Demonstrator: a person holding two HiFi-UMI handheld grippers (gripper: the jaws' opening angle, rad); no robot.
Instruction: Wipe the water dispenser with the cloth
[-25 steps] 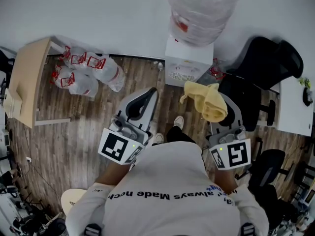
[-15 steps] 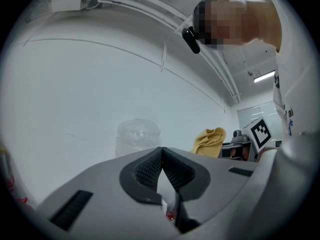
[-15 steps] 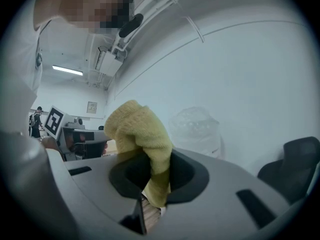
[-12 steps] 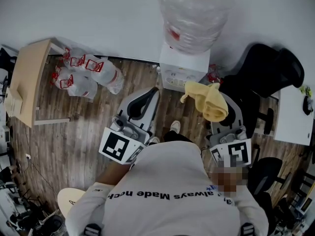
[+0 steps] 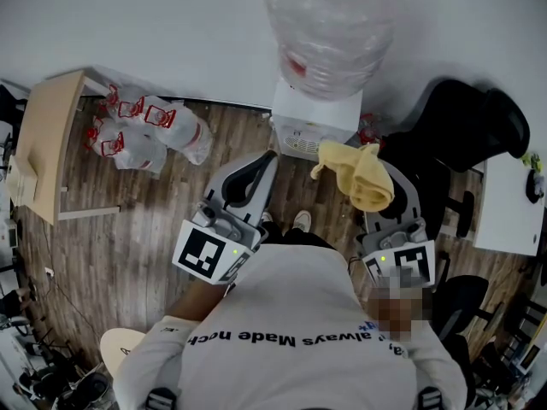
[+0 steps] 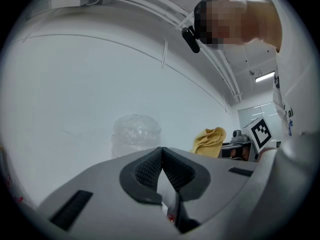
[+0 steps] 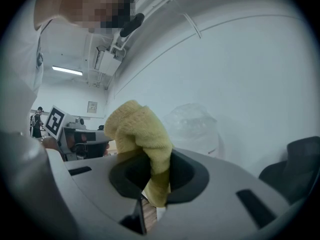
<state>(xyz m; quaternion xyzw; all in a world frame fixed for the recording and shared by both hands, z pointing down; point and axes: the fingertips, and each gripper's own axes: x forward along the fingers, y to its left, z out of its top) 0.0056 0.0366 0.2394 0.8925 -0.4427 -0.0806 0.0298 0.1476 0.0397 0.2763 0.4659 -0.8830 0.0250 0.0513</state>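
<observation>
Wood floor (image 5: 162,220), bottle (image 5: 329,24) atop dispenser (image 5: 314,118), cloth (image 5: 363,178) gripped

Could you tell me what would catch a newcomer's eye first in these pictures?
The yellow cloth stands out first, clamped in the right tool near the white water dispenser. Its big clear bottle rises at the top of the head view; the left tool is shut and empty.

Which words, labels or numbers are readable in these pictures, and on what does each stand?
"always Made": on the person's white shirt; the words beside it are unclear.
Red label on the water bottle: too blurred to read.
Red print on the plastic bags: too small to read.
</observation>
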